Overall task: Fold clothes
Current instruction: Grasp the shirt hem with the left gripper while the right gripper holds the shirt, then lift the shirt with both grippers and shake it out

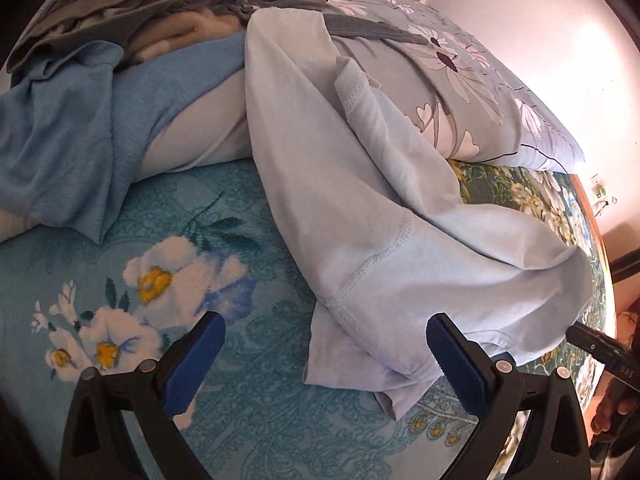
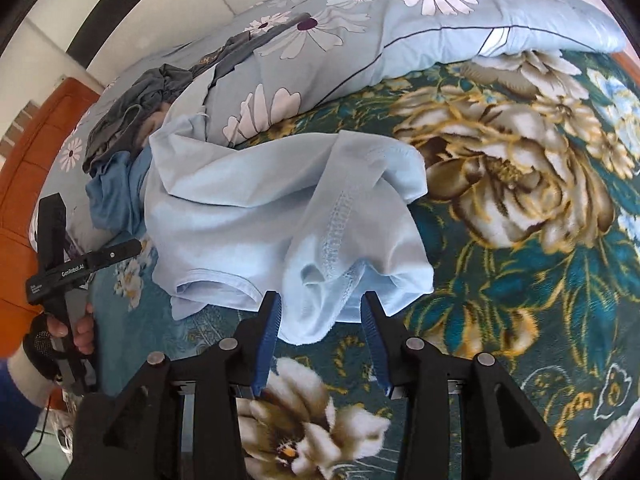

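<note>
Here, with both grippers' jaws apart and empty, lower the right gripper (image 2: 320,312) onto the light-blue garment (image 2: 248,216)'s stitched hem, the left gripper (image 1: 326,336) beside it, near the bed (image 2: 520,280) edge.

Left gripper (image 1: 326,334) jaws spread wide; right gripper (image 2: 320,312) jaws partly apart, both angled down.

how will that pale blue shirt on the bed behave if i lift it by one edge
The pale blue shirt lies crumpled in soft folds, so it will probably droop limply. It looks thin, likely light. One end reaches the clothes pile, so it may drag.
</note>
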Demonstrator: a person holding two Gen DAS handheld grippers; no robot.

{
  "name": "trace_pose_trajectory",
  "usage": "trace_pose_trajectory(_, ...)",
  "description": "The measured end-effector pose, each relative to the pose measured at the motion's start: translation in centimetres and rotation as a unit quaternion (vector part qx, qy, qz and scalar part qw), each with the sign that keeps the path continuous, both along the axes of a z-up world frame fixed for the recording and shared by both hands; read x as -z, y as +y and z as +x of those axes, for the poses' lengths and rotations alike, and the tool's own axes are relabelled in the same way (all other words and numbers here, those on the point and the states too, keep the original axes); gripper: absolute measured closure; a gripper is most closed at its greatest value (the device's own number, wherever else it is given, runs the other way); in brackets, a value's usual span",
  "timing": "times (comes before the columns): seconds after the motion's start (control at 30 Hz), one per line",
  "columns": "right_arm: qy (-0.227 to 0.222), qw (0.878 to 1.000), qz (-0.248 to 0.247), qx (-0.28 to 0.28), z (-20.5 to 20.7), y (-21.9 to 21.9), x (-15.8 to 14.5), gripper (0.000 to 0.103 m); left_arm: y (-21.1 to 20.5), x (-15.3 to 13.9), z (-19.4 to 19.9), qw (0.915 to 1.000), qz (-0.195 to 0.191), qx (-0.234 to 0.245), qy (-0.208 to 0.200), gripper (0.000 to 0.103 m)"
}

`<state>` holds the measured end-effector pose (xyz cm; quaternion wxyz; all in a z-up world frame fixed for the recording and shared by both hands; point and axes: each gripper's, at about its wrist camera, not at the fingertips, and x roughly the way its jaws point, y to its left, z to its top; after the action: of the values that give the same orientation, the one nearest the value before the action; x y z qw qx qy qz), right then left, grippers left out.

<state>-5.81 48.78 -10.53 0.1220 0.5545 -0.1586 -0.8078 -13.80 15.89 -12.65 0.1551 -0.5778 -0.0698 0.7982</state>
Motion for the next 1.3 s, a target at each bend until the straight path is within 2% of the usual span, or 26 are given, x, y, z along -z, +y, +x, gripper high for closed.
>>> trace_pose_trajectory(0.03,-0.004,1.000,-0.008,0.010,-0.3,0.1,0.5,0.060,0.0,0.4,-0.5,1.0000,0.004,-0.004,-0.005,0.002)
trace_pose_trajectory(0.1,-0.008,1.000,-0.019,0.024,-1.0,0.3,1.1,0.060,-0.6,1.0,-1.3,0.9995,0.019,-0.019,-0.016,0.012)
trace_pose_trajectory(0.23,-0.007,0.999,-0.026,0.031,-2.0,0.2,1.5,0.060,-1.3,1.7,-2.1,0.9968,0.065,-0.028,-0.036,0.023)
trace_pose_trajectory(0.37,-0.002,0.998,-0.046,0.034,-2.4,0.2,1.3,0.060,-1.1,2.0,-2.2,0.9942,0.093,-0.020,-0.050,0.056)
trace_pose_trajectory(0.53,0.001,0.996,-0.075,0.042,-2.4,0.0,0.7,0.060,-0.9,2.5,-1.7,0.9904,0.121,-0.023,-0.064,0.081)
trace_pose_trajectory(0.57,0.003,0.996,-0.078,0.043,-2.5,0.0,0.6,0.060,-0.9,2.5,-1.6,0.9900,0.123,-0.026,-0.064,0.091)
trace_pose_trajectory(0.63,0.004,0.996,-0.077,0.047,-2.6,-0.1,0.4,0.062,-0.9,2.3,-1.4,0.9889,0.131,-0.031,-0.063,0.095)
trace_pose_trajectory(0.7,0.000,0.996,-0.074,0.053,-2.7,-0.1,0.4,0.081,-1.0,1.7,-1.1,0.9882,0.137,-0.039,-0.056,0.098)
trace_pose_trajectory(0.73,-0.005,0.996,-0.070,0.059,-2.8,0.1,0.5,0.094,-1.0,1.1,-0.9,0.9884,0.138,-0.041,-0.048,0.098)
trace_pose_trajectory(0.83,0.000,0.995,-0.075,0.072,-2.6,0.5,-0.3,0.096,-1.0,-1.0,-0.3,0.9889,0.142,-0.038,-0.020,0.099)
trace_pose_trajectory(0.93,0.031,0.993,-0.087,0.075,-2.2,0.7,-3.1,0.096,-1.5,-4.0,0.2,0.9872,0.156,-0.034,0.010,0.099)
trace_pose_trajectory(1.07,0.095,0.988,-0.100,0.064,-1.7,0.5,-8.6,0.097,-3.0,-8.9,0.5,0.9824,0.173,-0.039,0.060,0.099)
trace_pose_trajectory(1.3,0.208,0.970,-0.120,0.041,-0.3,-1.1,-19.1,0.097,-7.5,-18.3,2.6,0.9649,0.205,-0.052,0.155,0.099)
